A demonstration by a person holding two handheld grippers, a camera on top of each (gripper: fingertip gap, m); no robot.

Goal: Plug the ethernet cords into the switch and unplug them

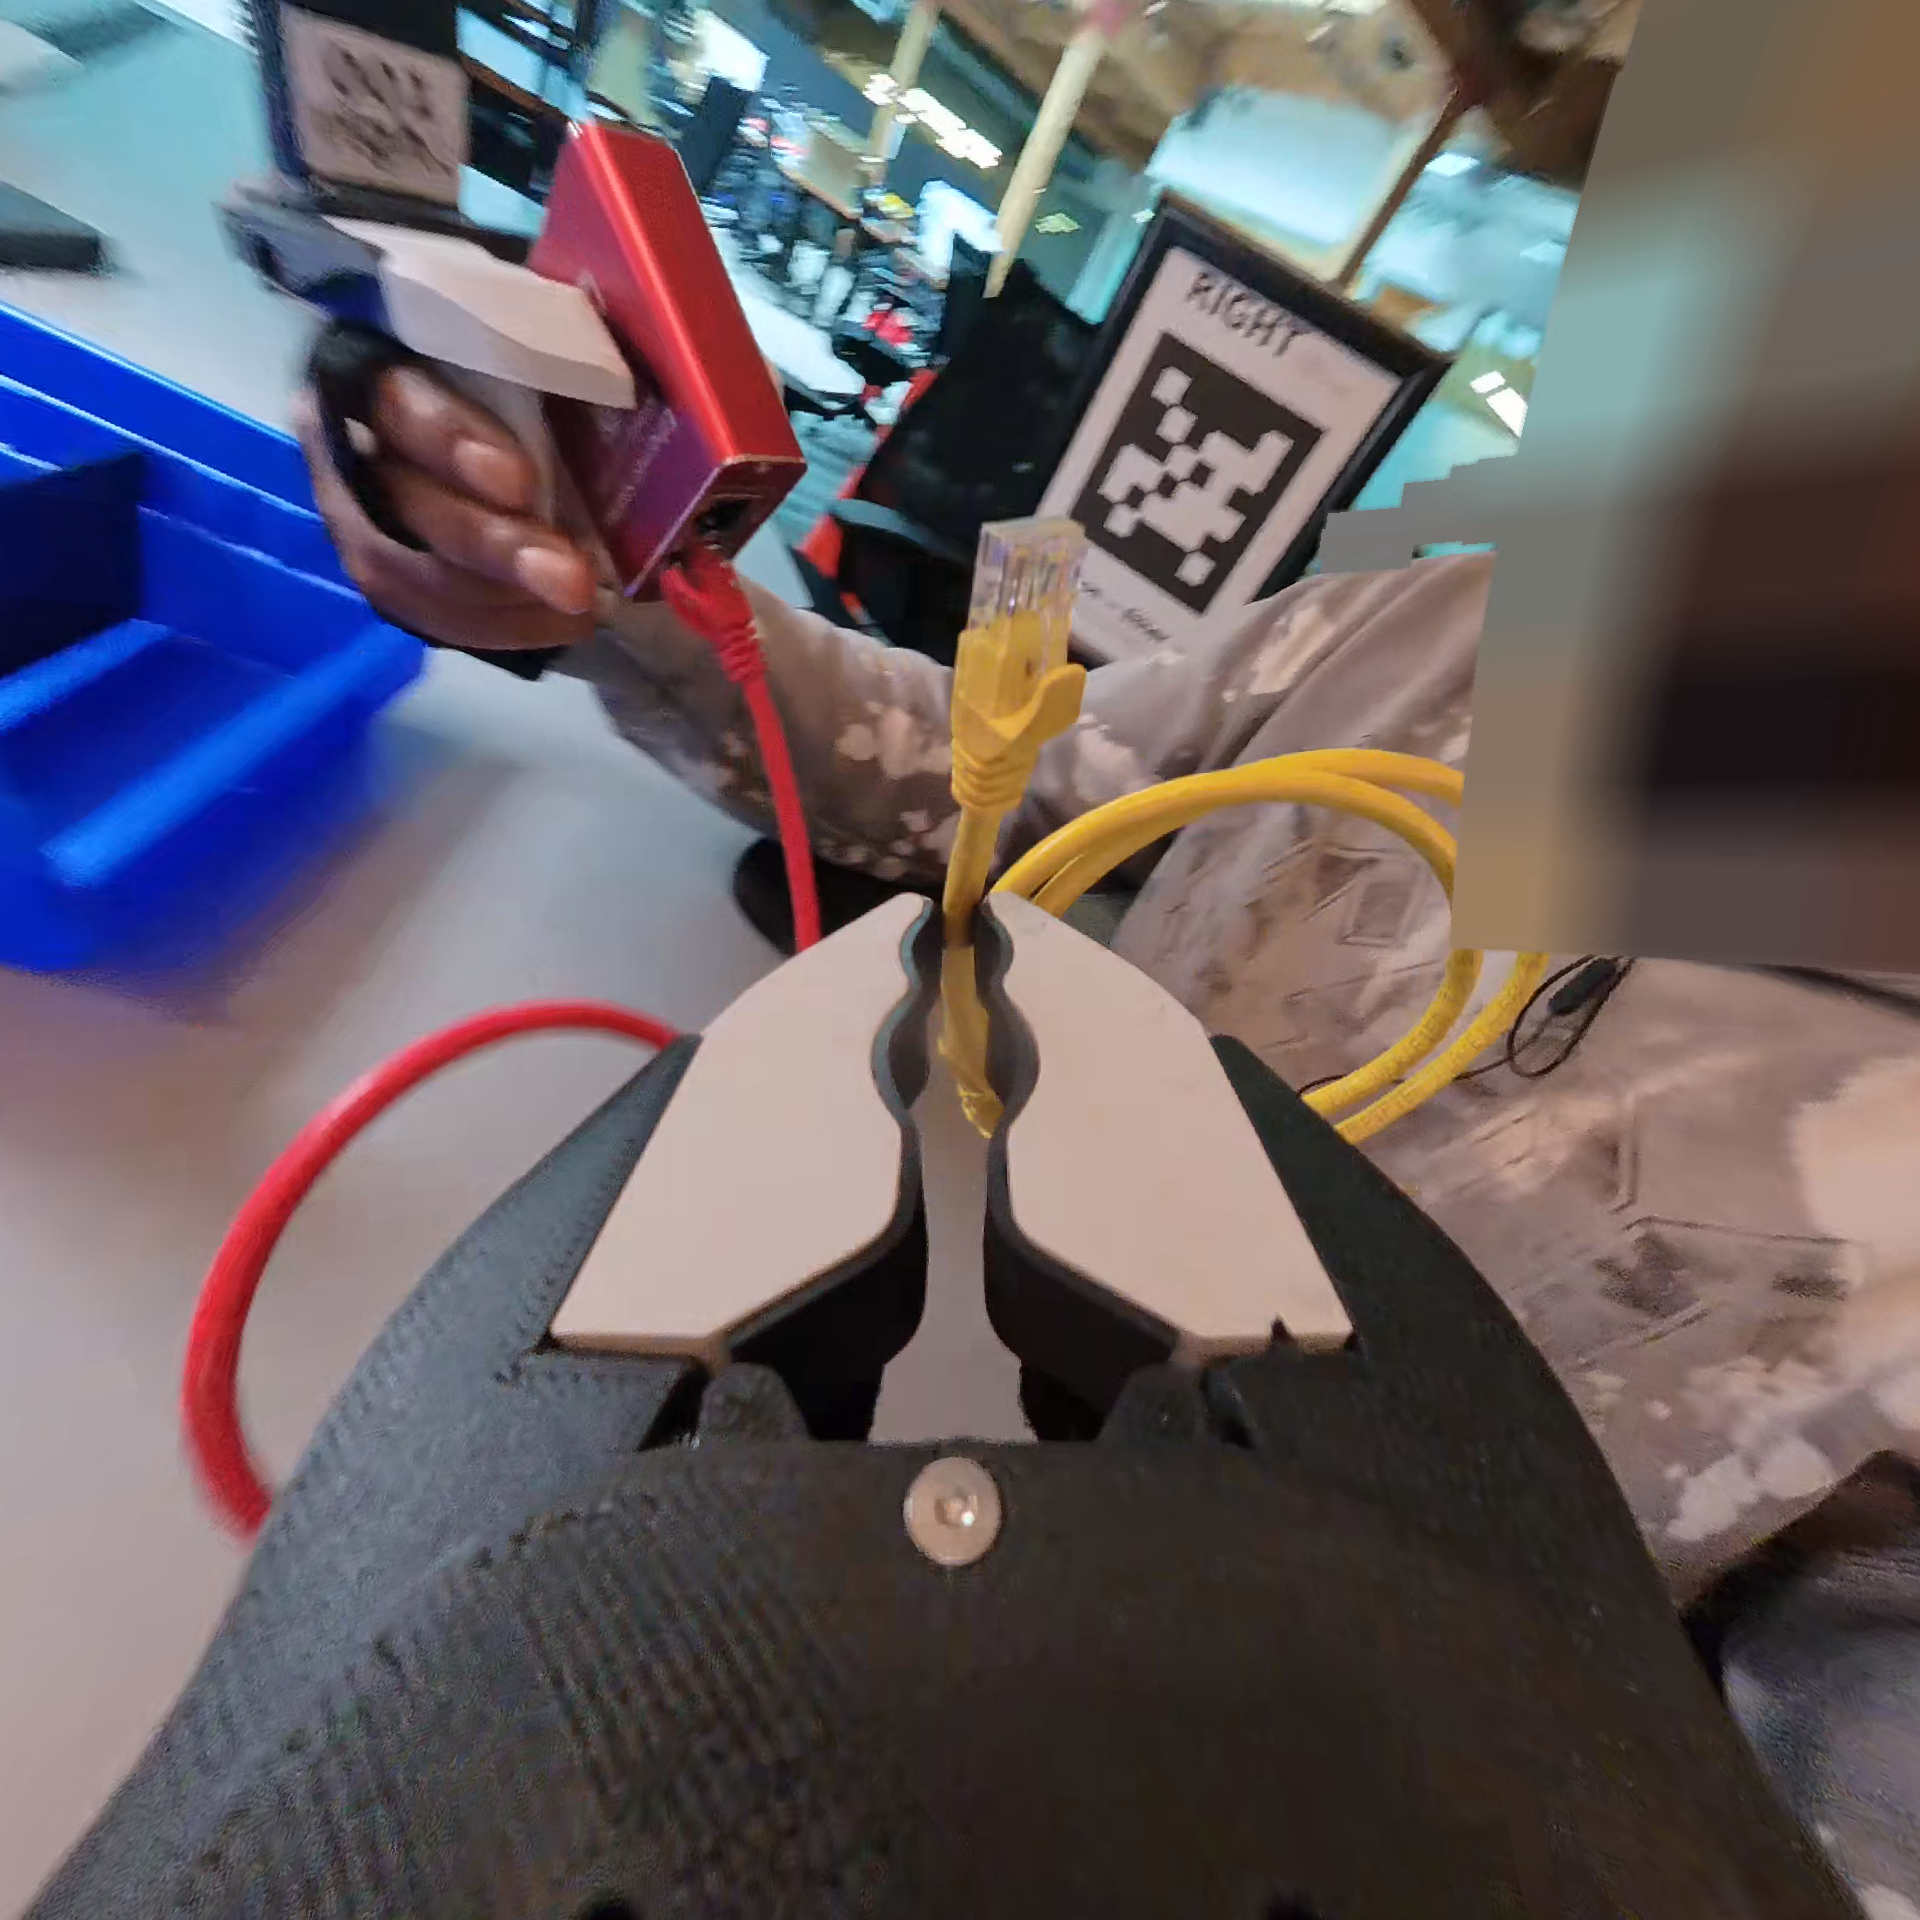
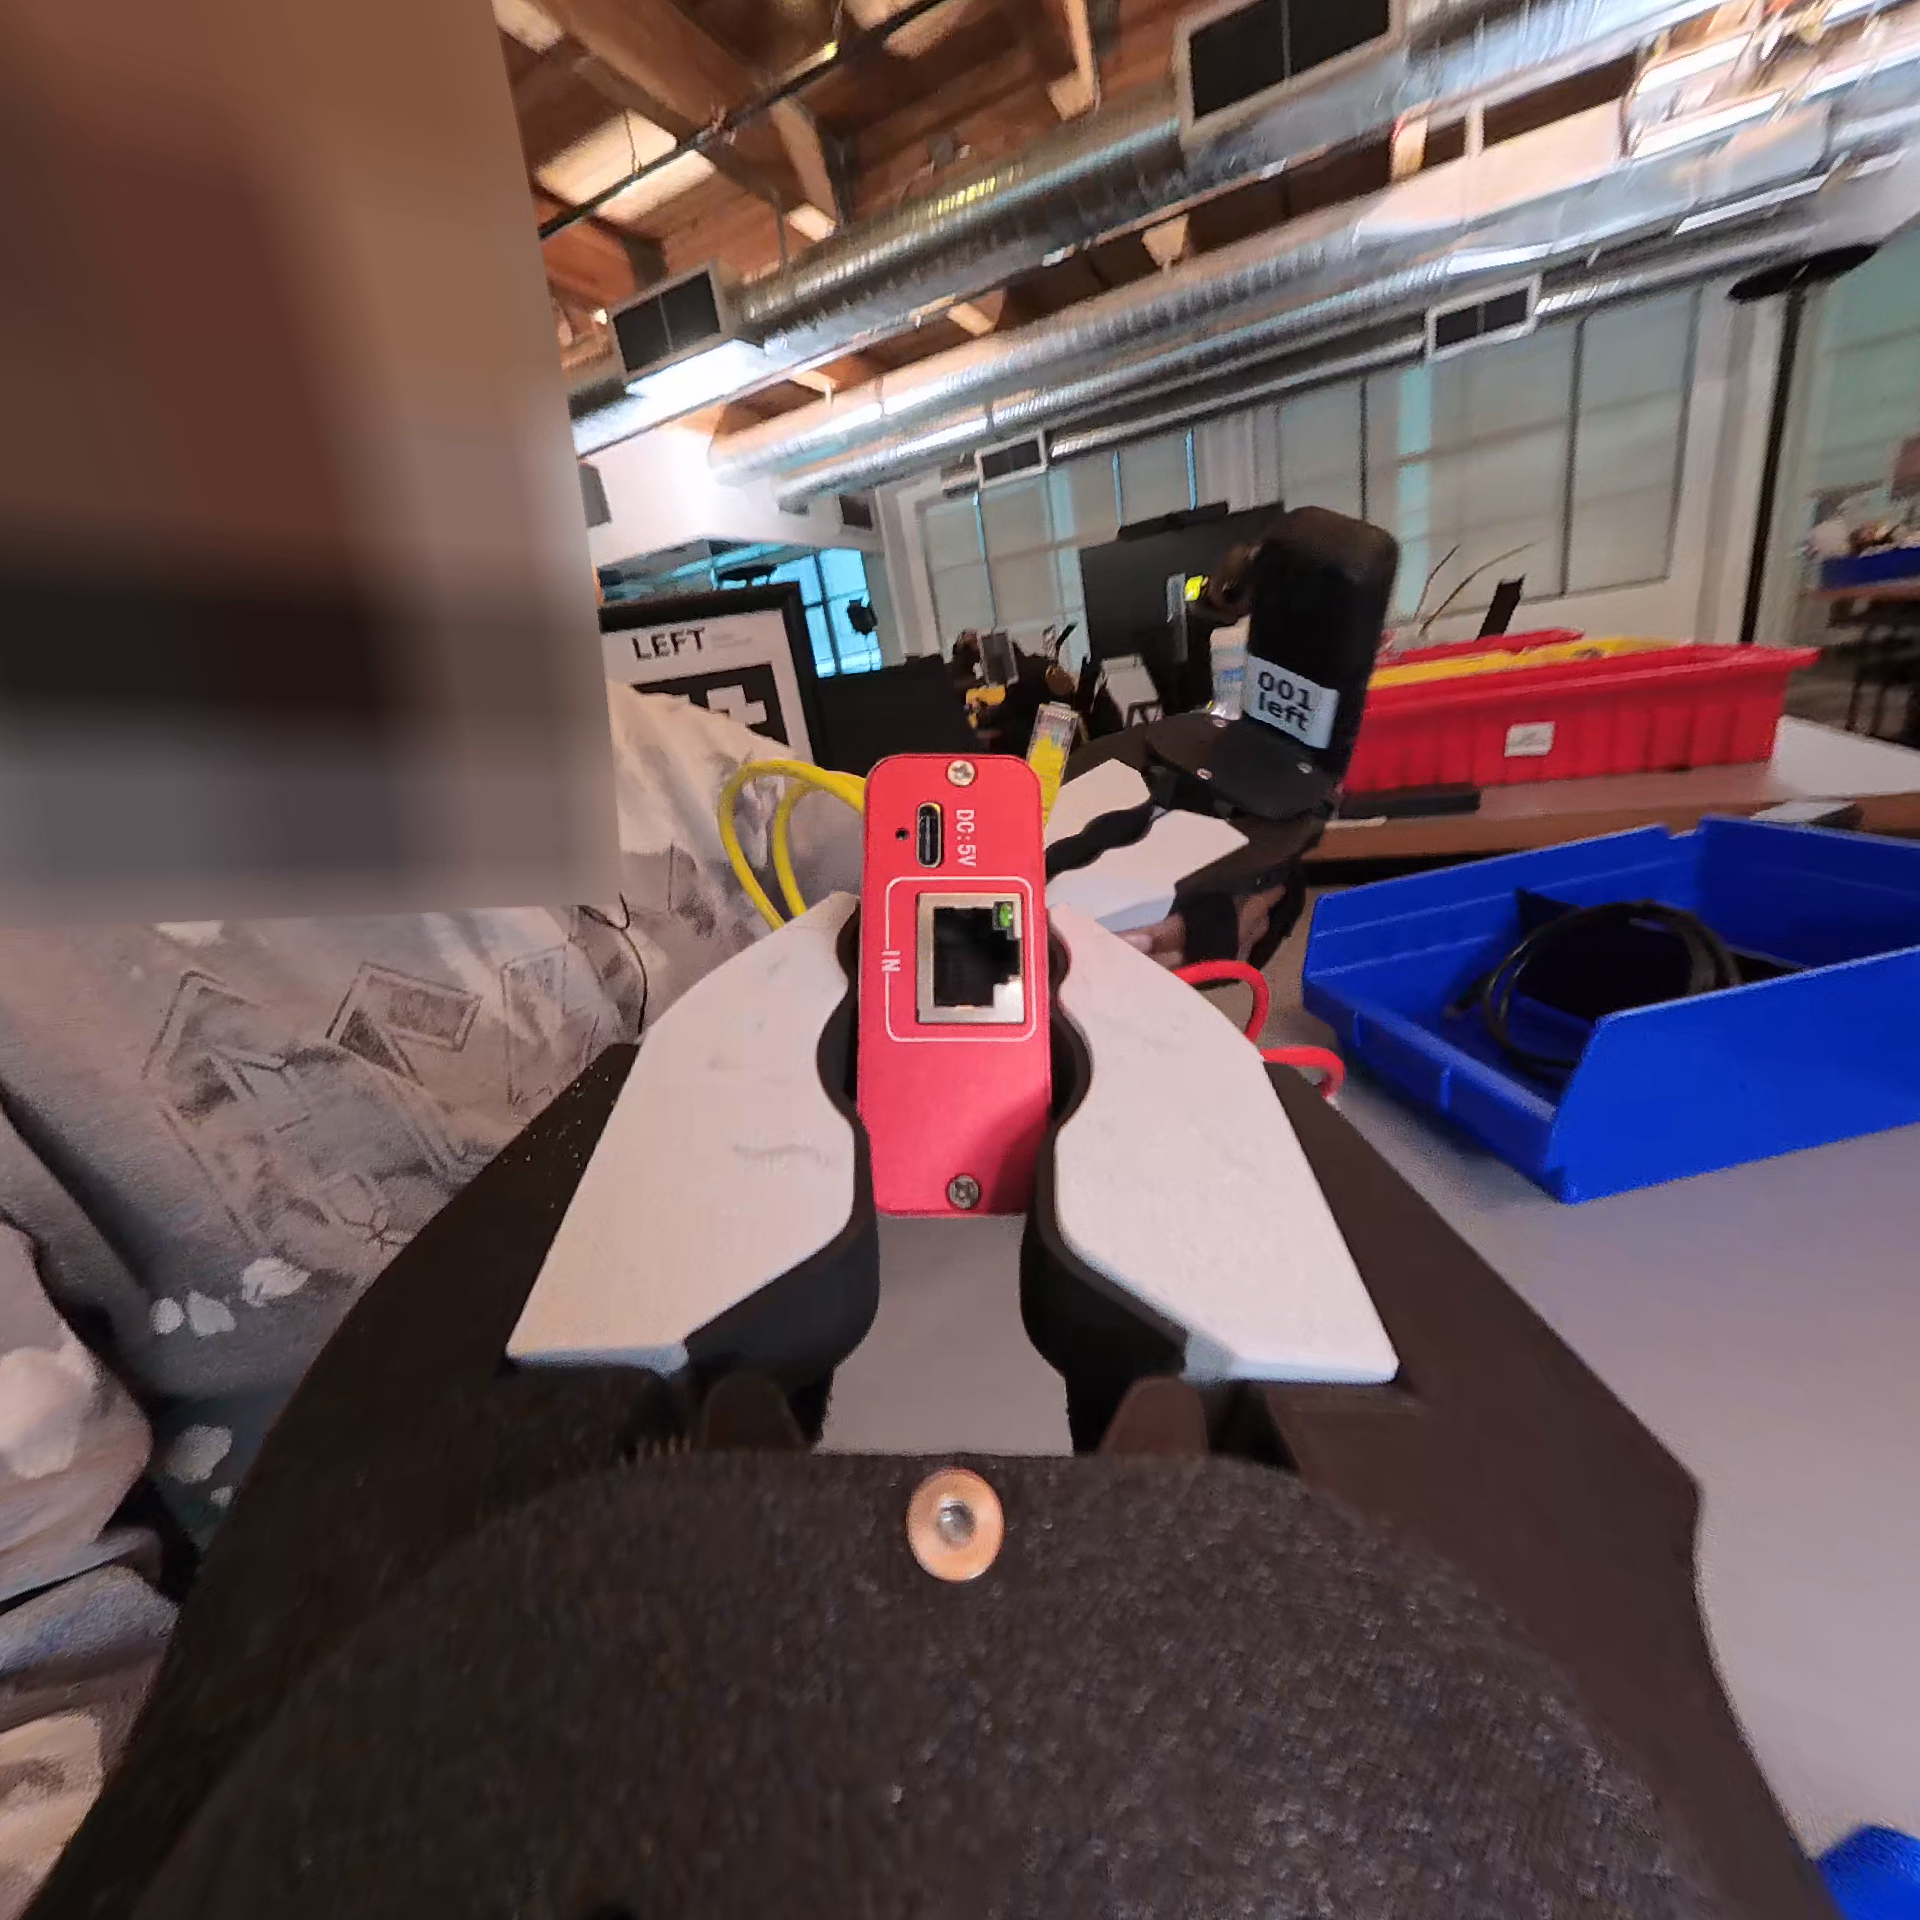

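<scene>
In the left wrist view we see what the other view hides: a red cord [image 1: 774,769] is plugged into the lower end of the red switch [image 1: 665,343], and it runs down in a loop over the grey surface [image 1: 499,883]. In this view we also see the person's hand [image 1: 457,509] around the grip of the right hand-held gripper [image 1: 499,322], and a framed marker board [image 1: 1226,457] standing behind.

The right wrist view shows the opposite face of the switch [image 2: 954,987]: one empty network port, one small power port above it, and two screws. Only short pieces of the red cord [image 2: 1236,987] show behind the fingers here.

The left hand-held gripper [image 1: 961,925] is closed almost fully on the yellow cord [image 1: 997,717], pinching it just below the boot, so the clear plug stands upright above the fingertips and the rest of the cord loops away to the right. The right hand-held gripper [image 2: 954,935] is closed on the switch, which sits between its two white fingers with the port face turned to the camera. The yellow plug [image 2: 1051,743] is just behind the top of the switch, apart from it.

We count one switch, two cords (one red, one yellow), two hand-held grippers, and one blue bin [image 2: 1662,1081] on the surface with a black cable [image 2: 1600,966] coiled inside. Red bins [image 2: 1579,707] stand farther back.
</scene>
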